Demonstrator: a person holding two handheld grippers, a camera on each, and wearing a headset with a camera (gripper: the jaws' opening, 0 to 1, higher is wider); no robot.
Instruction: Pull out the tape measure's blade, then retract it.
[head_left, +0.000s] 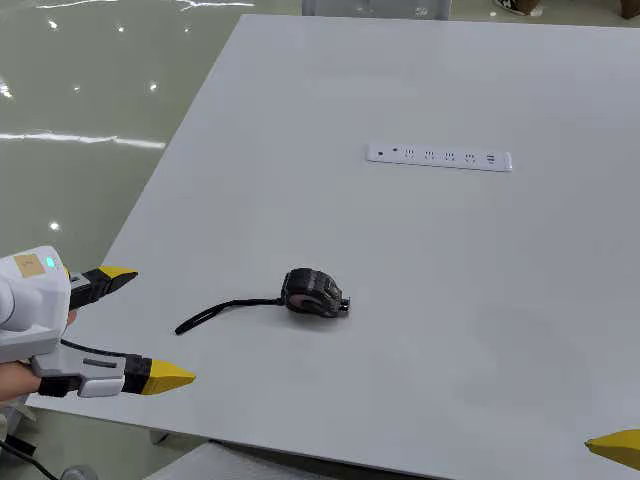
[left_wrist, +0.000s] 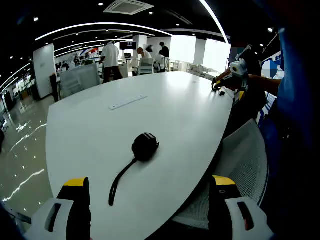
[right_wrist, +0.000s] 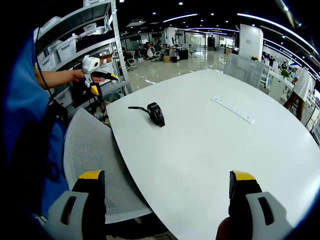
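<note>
A dark tape measure (head_left: 315, 293) lies on the white table (head_left: 420, 250), its black wrist strap (head_left: 222, 311) trailing to the left. Its blade looks fully wound in. My left gripper (head_left: 150, 325) is open at the table's left edge, a short way left of the strap, with nothing between its yellow fingertips. In the left gripper view the tape measure (left_wrist: 145, 146) lies ahead of the open jaws. My right gripper (head_left: 618, 447) shows one yellow tip at the bottom right corner. In the right gripper view its jaws stand wide apart, far from the tape measure (right_wrist: 156, 113).
A white power strip (head_left: 439, 157) lies farther back on the table. A grey mesh chair (right_wrist: 100, 160) stands at the near table edge. The shiny floor (head_left: 90, 100) lies beyond the left edge. People stand far off in the room (left_wrist: 112, 55).
</note>
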